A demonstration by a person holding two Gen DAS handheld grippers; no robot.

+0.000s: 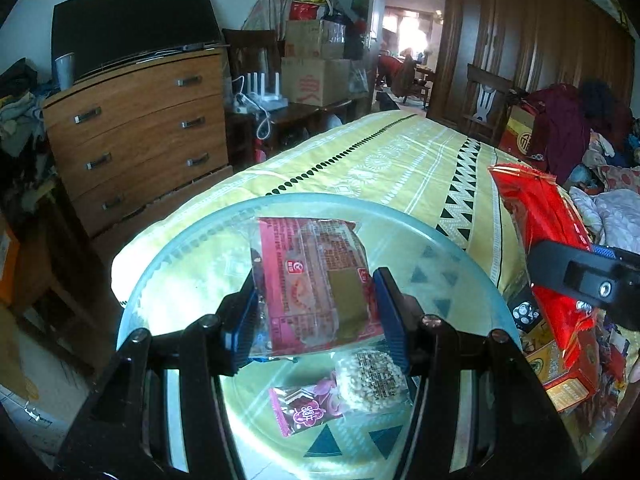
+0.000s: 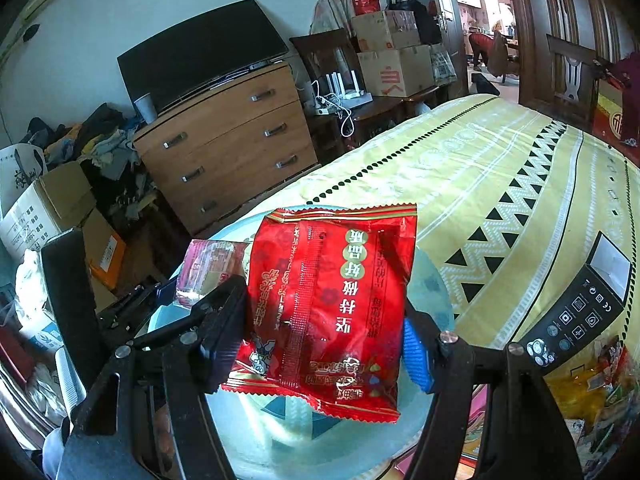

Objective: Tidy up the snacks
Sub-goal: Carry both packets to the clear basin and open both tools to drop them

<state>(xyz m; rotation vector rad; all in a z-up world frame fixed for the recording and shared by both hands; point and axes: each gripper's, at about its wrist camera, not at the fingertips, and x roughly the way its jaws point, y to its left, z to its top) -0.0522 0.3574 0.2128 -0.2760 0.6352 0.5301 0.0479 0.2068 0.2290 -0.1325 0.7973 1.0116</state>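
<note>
The clear glass plate with its pale blue rim [image 1: 472, 258] is where the snacks are being gathered, and it sits on the bed under its yellow patterned bedspread [image 1: 400, 160]. Two are already lying in it at the near side: a round puffed-rice cake in clear wrap [image 1: 370, 376] and, touching it on the left, a small pink sachet with a flower emblem [image 1: 304, 410]. Two more are on the way. The left tongs [image 1: 316, 308] are clamped on a pink-printed clear packet with a brown cake inside [image 1: 316, 280], held above the plate rather than resting in it, as far as I can judge. The right tongs [image 2: 324, 344] are closed on a shiny red foil packet with gold lettering [image 2: 332, 308], carried upright over the plate's right-hand part, just beside the other tongs. So I would put the job at somewhere near the middle: two pieces placed, two in the air awaiting release. More is left, too. To the right of the plate a heap of mixed loose wrappers and boxes [image 2: 600, 376] lies on the bedspread, next to a black printed box with white icons [image 2: 580, 316], which may not be a snack at all. How many of that heap belong on the plate I cannot tell.
</note>
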